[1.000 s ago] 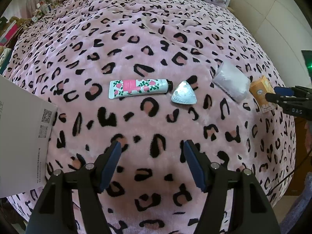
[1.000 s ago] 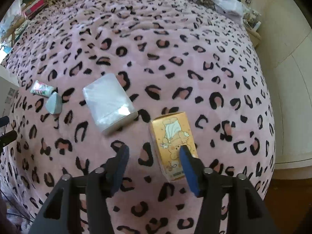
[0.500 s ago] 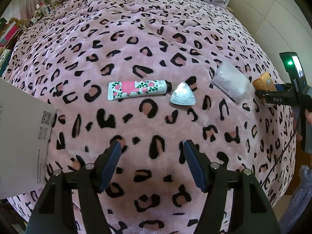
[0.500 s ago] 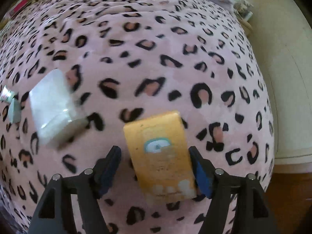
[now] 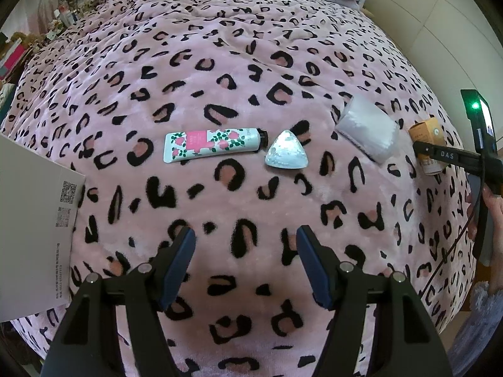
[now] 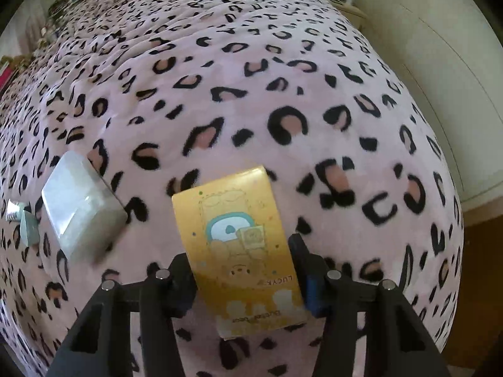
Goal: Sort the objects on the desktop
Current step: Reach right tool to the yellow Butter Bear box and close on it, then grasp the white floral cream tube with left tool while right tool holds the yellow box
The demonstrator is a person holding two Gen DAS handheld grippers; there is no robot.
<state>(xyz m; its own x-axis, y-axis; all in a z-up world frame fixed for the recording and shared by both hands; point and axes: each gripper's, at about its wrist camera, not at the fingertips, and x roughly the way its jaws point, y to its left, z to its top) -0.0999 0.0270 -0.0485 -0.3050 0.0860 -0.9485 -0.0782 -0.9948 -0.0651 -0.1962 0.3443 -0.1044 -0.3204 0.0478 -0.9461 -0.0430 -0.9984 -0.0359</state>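
Right wrist view: yellow box [image 6: 239, 245] gripped by the right gripper [image 6: 242, 267].
White packet [image 6: 78, 210] lies left; left gripper [image 5: 245, 264] gapes wide near the floral tube [image 5: 210, 141] and foil triangle [image 5: 287, 154].

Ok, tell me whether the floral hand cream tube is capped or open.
Capped. The hand cream tube lies flat on the leopard blanket, with its black cap on the end facing the silver triangle packet.

Left gripper [image 5: 245, 262] hovers open near floral tube [image 5: 211, 143].
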